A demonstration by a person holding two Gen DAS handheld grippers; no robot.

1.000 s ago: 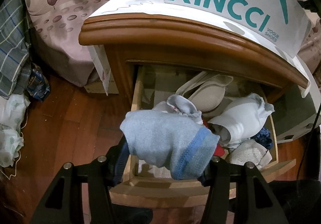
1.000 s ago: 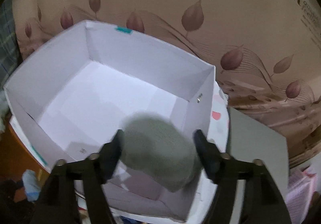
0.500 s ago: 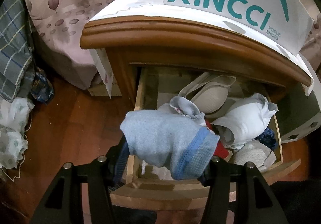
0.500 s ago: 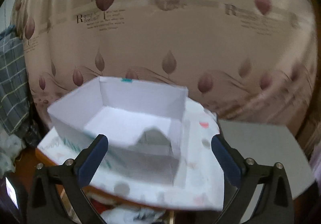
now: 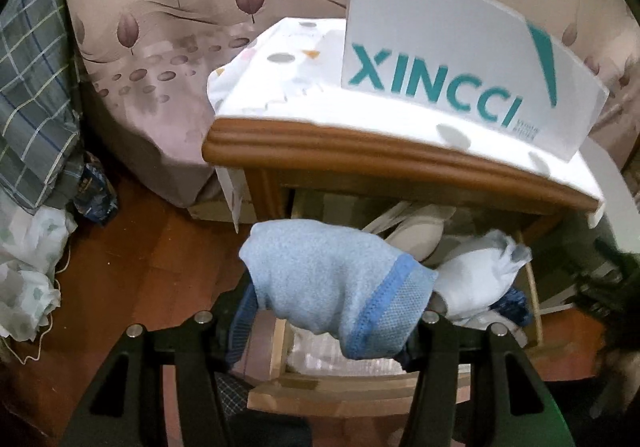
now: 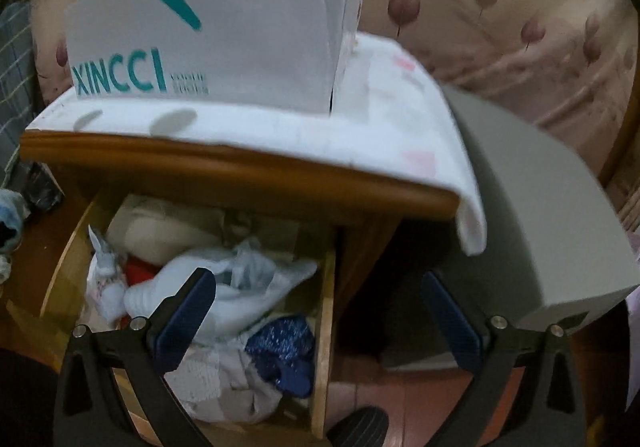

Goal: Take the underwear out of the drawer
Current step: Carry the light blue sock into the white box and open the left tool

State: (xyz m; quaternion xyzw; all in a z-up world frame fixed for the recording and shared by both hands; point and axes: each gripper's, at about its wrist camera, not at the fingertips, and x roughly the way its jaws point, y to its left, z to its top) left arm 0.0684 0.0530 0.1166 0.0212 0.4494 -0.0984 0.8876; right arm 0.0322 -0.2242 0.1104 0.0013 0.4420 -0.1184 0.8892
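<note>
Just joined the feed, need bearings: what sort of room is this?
Probably a bedroom: a wooden nightstand with its open drawer full of underwear and socks, beside a bed draped in leaf-print bedding.

Both wrist views, steeply down, drawer [image 5: 280, 331] shared.

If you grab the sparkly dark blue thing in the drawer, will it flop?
Probably yes: the dark blue garment lies crumpled among other soft clothes in the drawer, so it likely droops and weighs little. Its glittery weave might snag.

Both tongs are black, angular frames: left tongs [image 5: 336, 311] and right tongs [image 6: 316, 315] carry silver screw heads behind dark blue finger pads [image 6: 188, 319]
</note>
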